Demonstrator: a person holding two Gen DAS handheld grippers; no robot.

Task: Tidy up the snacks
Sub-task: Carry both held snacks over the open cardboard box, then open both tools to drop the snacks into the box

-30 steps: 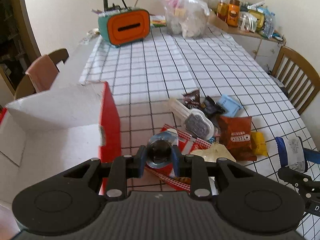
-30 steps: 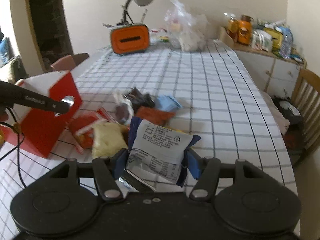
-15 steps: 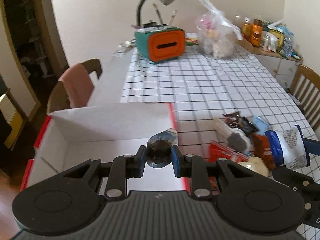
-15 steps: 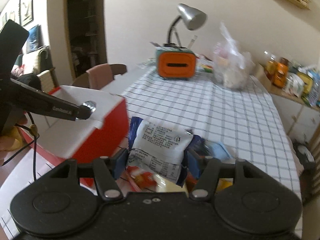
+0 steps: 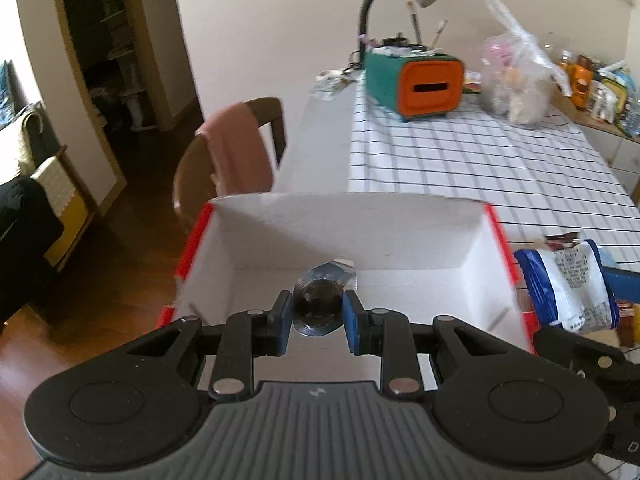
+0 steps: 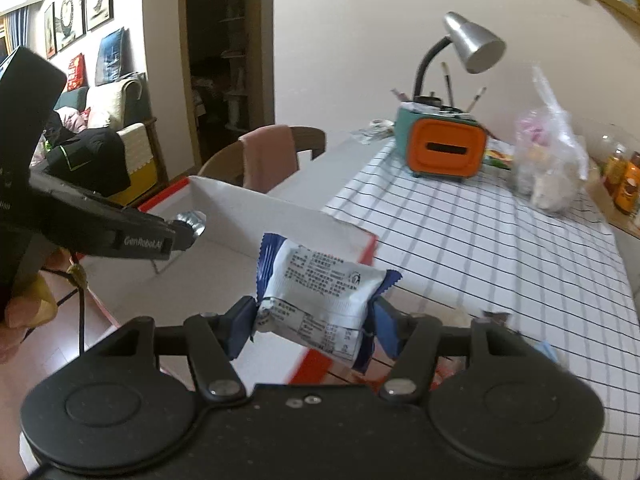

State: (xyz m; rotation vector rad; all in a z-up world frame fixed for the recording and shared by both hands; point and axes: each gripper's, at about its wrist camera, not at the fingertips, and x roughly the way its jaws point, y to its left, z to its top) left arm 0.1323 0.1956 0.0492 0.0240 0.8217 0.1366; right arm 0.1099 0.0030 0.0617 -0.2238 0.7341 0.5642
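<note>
Your left gripper (image 5: 316, 312) is clamped tight on a small foil-wrapped sweet (image 5: 319, 304), a dark round lump in a crinkly silver wrapper, hanging above the open floor of the box (image 5: 400, 236), the red-edged white carton at the near left of the table. That sweet looks light and hard at the core, but the foil is slick and the lump is round, so it could squirt out sideways if the pinch goes off centre; keep the pads square across its middle, not on the loose foil ears. To the right, your right gripper (image 6: 314, 326) grasps a blue-and-white packet (image 6: 320, 292) by its two sealed ends, the jaws standing wide around it, at the box's near right corner and partly above the rim. The packet looks puffy and soft, probably air-cushioned with something brittle inside, so squeezing the belly could crush the contents. It should weigh little. The end seams are the stiffest hold and the one you have. The film looks slippery, and it sags a little between the pads. Farther right, a few more snacks (image 6: 496, 316) show on the checked cloth (image 6: 500, 240).
</note>
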